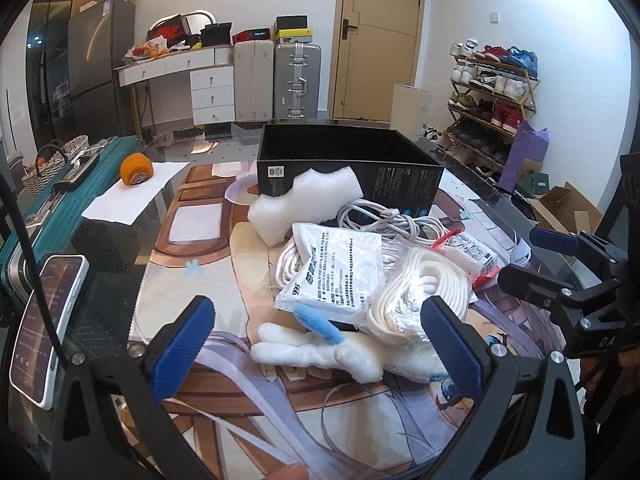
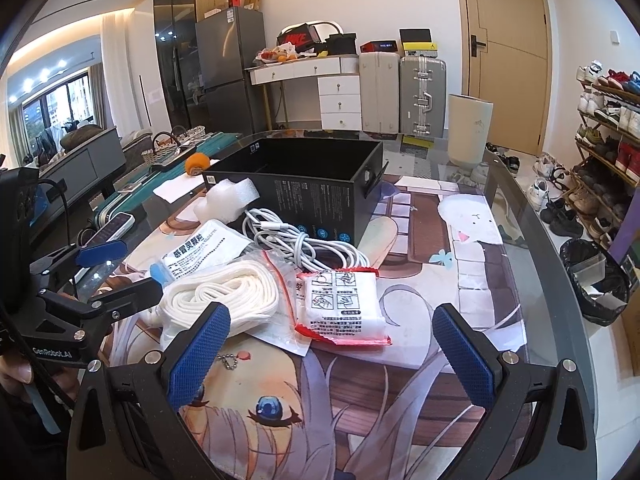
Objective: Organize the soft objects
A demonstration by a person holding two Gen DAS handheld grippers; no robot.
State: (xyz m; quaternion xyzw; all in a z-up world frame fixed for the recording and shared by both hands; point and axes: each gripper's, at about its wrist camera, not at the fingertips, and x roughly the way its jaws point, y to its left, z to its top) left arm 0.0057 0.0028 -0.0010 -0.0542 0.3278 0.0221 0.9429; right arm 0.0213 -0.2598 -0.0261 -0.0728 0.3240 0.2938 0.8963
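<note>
1. While both tongs stood released over the pile, nothing was gripped: the left tongs [image 1: 320, 344] had their blue pads spread to either side of the plush toy [image 1: 344, 356], and the right tongs [image 2: 332, 352] hung apart in front of the red-edged packet [image 2: 344, 304].
2. On the glass surface [image 2: 516, 208] the soft objects lay heaped, just at 6 o'clock of the black box [image 2: 316, 184] in the right wrist view.
3. That box stood open-topped and upright, apparently serving as the receiving container; its placement directly behind the pile would keep each transfer short.
4. The foam block [image 1: 308, 200] leaned against the box wall at 10 o'clock of the pile.
5. The white cable [image 2: 296, 240] lay coiled between the box and the packet.
6. The bagged rope [image 2: 224, 300] lay at 9 o'clock of the packet, touching it.
7. The printed sachet [image 1: 336, 268] rested on the heap, overlapping the plush toy's far end in the left wrist view.
8. Judged from the pad spacing, the plush toy was the likely first pick; the sachet could slide when it is lifted.
</note>
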